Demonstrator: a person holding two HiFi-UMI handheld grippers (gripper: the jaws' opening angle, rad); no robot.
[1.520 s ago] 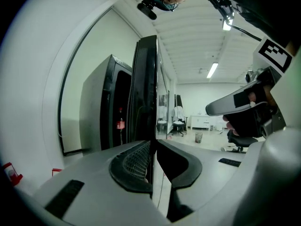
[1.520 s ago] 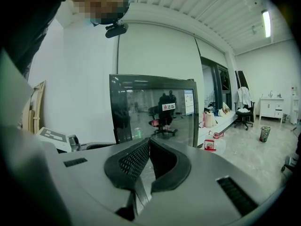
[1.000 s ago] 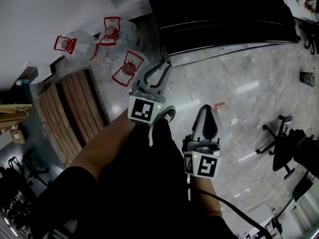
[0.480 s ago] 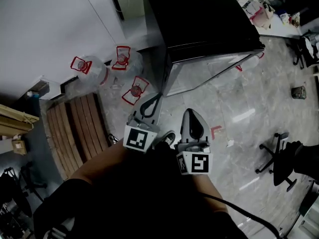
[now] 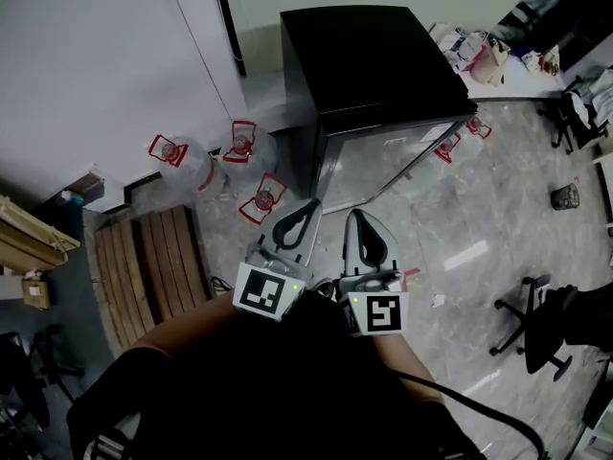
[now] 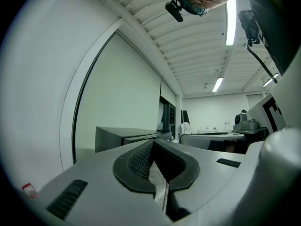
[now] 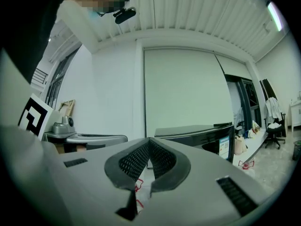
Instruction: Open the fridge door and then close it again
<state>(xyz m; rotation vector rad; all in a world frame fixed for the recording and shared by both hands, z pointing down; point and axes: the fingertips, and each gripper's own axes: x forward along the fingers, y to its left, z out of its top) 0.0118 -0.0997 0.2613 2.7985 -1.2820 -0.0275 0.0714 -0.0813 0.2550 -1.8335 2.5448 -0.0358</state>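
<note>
The black fridge (image 5: 374, 65) stands ahead on the floor, its glass door (image 5: 378, 166) shut and facing me. My left gripper (image 5: 311, 205) and right gripper (image 5: 353, 216) hang side by side in front of the door, short of it and touching nothing. Both are shut with nothing between the jaws. In the left gripper view the shut left gripper (image 6: 153, 143) points past the fridge (image 6: 123, 136). In the right gripper view the right gripper (image 7: 149, 140) is shut too, with the fridge (image 7: 200, 134) just to its right.
Three clear water bottles with red handles (image 5: 241, 144) stand left of the fridge. A wooden pallet (image 5: 144, 262) lies at the left. Bags (image 5: 479, 56) sit to the right of the fridge, and an office chair (image 5: 536, 319) stands at the right.
The view has lifted, so the whole fridge now shows. The two grippers have come closer together in front of its door. Both stay shut.
</note>
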